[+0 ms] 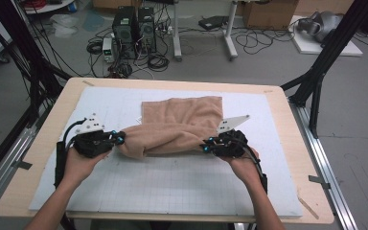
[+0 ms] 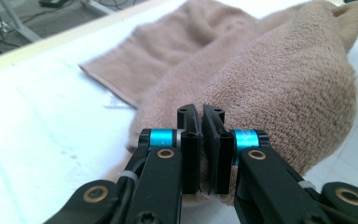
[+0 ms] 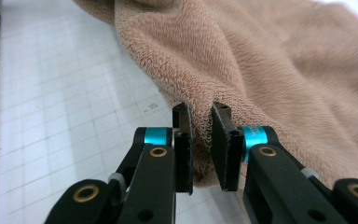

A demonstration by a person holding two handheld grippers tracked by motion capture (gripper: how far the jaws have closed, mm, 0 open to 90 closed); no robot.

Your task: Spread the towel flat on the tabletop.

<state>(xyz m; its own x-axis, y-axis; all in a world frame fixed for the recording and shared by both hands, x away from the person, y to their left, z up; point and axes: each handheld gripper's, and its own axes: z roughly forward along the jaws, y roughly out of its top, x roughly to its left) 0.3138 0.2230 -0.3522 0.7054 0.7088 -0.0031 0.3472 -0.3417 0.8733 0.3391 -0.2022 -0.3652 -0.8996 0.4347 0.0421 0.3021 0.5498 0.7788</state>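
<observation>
A tan towel (image 1: 177,125) lies on the white grid mat (image 1: 172,182), its near edge lifted off the mat into a sagging roll. My left gripper (image 1: 120,139) is shut on the towel's near left corner (image 2: 205,154), the cloth pinched thin between the black jaws. My right gripper (image 1: 205,145) is shut on the near right corner (image 3: 200,140), where a thicker fold fills the gap between its jaws. The far part of the towel (image 2: 177,42) rests flat on the mat.
The mat covers a wooden table (image 1: 43,158) with black frame posts (image 1: 316,81) at both sides. Computers and cables (image 1: 134,33) sit on the floor beyond the far edge. Bare mat stretches in front of the towel toward the person.
</observation>
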